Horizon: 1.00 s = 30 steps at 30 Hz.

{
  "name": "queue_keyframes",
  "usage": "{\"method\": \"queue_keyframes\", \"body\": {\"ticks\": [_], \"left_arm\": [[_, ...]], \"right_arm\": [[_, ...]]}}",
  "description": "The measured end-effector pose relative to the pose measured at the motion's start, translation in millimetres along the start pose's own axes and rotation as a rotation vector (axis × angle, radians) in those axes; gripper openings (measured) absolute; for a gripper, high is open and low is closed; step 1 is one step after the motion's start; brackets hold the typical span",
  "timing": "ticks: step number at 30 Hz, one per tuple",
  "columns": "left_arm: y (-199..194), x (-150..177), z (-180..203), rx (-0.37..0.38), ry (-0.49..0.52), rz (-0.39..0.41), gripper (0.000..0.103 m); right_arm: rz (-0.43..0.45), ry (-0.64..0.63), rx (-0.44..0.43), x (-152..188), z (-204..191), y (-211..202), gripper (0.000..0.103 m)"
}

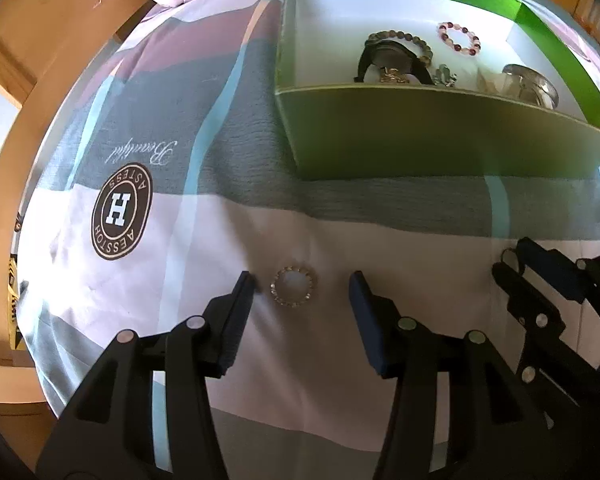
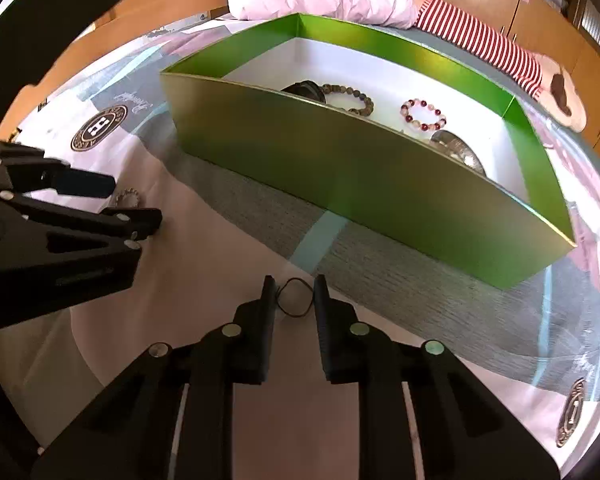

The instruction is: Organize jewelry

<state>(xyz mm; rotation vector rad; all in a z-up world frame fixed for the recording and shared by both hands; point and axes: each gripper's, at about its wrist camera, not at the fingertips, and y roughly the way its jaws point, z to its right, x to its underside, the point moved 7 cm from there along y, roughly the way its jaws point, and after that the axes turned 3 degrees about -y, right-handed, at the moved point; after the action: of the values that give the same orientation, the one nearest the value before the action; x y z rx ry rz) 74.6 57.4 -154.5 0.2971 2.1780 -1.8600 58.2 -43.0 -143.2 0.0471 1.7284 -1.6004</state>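
The left wrist view looks steeply down along its fingers at the bedsheet, close above it, the green box just ahead. The right wrist view sits low beside it, facing the same box obliquely. Both share the box, the sheet and its round logo

right gripper: jaws narrowly apart, flanking black ring on bedsheet | left gripper: at left, beside beaded ring | green box: holds brown bracelet, red bracelet
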Motion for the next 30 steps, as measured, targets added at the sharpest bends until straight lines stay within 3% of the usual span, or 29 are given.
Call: {"method": "queue_keyframes", "body": {"ticks": [12,19,23,30], "left_arm": [[-4.3,4.1,-6.7,-0.008,-0.008,0.0,0.059],[-0.5,1.4,-10.0,-0.009,-0.023,-0.008,0.064],[-1.3,-0.4,-4.7,0.026,-0.008,-0.006,0.045],[-3.8,1.8,5.6,0.025,0.029,0.006,0.034]], "right_arm": [[-0.04,0.12,-0.031,25.1,16.9,-11.8,0.019],[-0.039,0.122,-0.033,27.2,15.8,-14.0,0.019],[-0.039,0.12,-0.031,27.4,16.2,-14.2,0.019],[-0.038,0.111,-0.023,27.9,15.9,-13.9,0.019]]}}
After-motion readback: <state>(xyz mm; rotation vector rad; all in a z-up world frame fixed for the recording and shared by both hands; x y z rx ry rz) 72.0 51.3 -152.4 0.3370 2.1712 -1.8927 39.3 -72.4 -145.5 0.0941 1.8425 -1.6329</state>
